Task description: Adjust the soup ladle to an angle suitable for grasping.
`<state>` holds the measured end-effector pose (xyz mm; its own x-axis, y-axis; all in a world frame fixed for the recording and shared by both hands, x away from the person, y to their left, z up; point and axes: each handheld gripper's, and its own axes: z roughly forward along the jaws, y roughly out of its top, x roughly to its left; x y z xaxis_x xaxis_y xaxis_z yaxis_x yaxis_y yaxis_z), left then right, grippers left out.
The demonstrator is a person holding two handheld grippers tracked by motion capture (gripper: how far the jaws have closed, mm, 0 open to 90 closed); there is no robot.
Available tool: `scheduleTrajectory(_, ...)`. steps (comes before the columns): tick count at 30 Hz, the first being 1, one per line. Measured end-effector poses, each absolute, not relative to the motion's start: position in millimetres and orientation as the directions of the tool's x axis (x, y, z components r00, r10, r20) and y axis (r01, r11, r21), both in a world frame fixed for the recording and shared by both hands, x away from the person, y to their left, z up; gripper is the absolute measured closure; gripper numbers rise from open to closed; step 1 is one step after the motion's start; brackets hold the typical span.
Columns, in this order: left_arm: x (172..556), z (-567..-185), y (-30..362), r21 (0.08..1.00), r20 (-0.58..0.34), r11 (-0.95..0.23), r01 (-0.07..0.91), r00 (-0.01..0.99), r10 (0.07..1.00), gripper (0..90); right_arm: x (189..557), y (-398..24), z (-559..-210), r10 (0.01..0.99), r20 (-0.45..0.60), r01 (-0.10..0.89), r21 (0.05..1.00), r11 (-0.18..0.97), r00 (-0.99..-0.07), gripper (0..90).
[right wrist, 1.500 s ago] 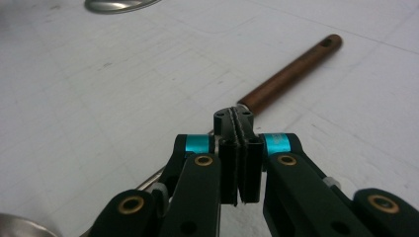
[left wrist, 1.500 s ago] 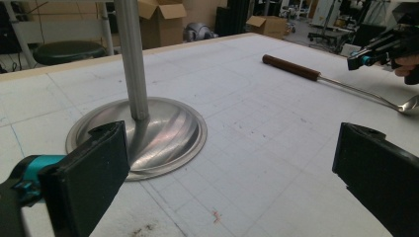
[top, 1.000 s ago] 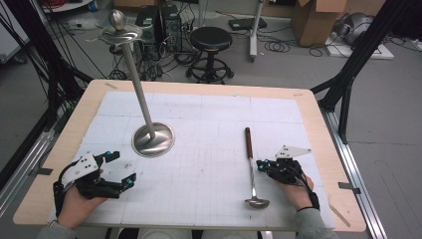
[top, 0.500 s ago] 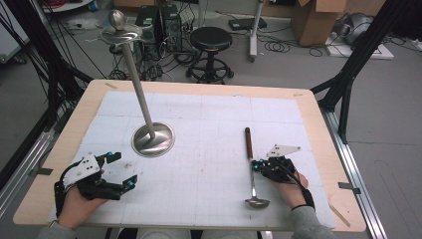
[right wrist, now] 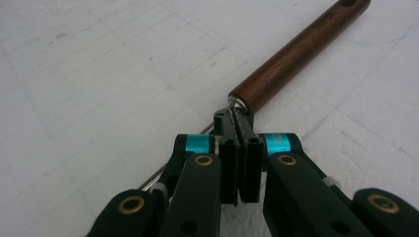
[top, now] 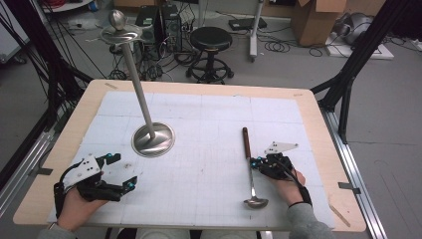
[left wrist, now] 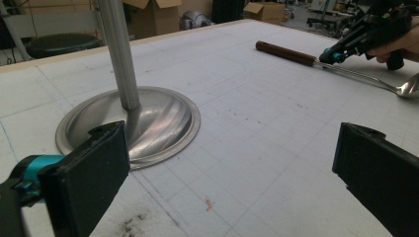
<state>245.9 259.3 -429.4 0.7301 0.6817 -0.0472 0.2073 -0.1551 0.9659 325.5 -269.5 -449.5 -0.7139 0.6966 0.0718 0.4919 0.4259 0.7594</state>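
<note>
A ladle (top: 251, 180) with a brown wooden handle (right wrist: 296, 54) lies on the white mat at the right, bowl toward me. My right gripper (top: 255, 162) is shut, jaws pressed together, and its tips (right wrist: 236, 118) sit over the metal shaft just below the wooden handle; I cannot tell whether they touch it. A tall metal stand (top: 153, 139) with a round base and a slanted pole rises left of centre. My left gripper (top: 124, 170) rests at the near left, open wide with nothing between its jaws (left wrist: 230, 163). It faces the stand base (left wrist: 148, 123) and the ladle (left wrist: 286, 52).
The white gridded mat (top: 209, 124) covers a wooden table (top: 323, 149). Beyond the far edge stand a black stool (top: 211, 39), a cardboard box (top: 313, 20) and cables on the floor. Black frame legs (top: 348, 74) flank the table at both sides.
My right gripper has slid left across the mat, from beside the ladle to its shaft, jaws staying shut. The left gripper, the stand and the ladle have not moved.
</note>
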Motion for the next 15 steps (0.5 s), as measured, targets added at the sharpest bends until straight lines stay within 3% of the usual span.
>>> scheduleTrajectory(15,242,-430,263,0.964,-0.046,-0.159,0.213,0.722,0.690,1.7,334,-257,-450,0.646,0.069,0.457,0.763,0.456,-0.760,89.4)
